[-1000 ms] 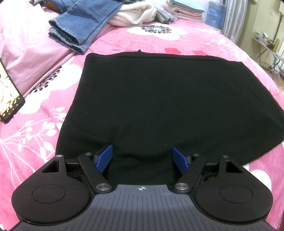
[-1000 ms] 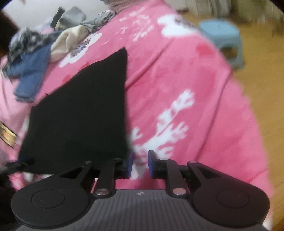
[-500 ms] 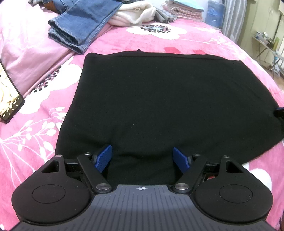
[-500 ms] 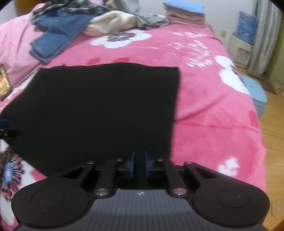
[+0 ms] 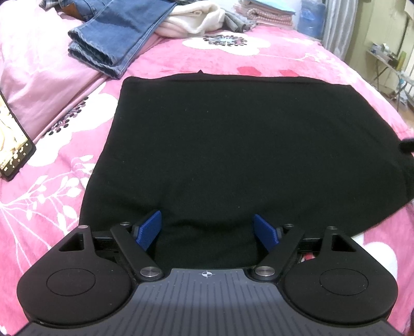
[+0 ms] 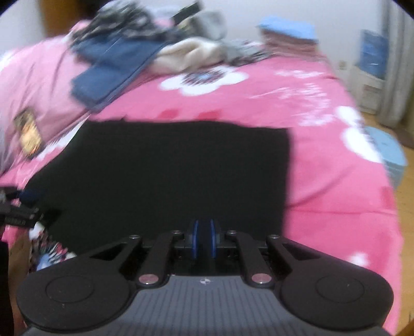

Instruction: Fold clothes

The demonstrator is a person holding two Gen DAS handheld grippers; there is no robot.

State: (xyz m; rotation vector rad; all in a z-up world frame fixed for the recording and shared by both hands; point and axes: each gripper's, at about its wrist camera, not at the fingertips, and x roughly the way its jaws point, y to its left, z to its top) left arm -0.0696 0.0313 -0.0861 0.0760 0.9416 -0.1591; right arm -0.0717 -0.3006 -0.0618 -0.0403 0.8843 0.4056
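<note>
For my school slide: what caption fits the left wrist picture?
Open left gripper over a black garment on a pink bed.

Both cameras sit close above the black cloth, looking forward and down along their fingers. Both see the jeans too.

One black cloth, one pair of folded jeans, one cream garment, one phone, one folded stack and one blue stool are visible around one bed.
</note>
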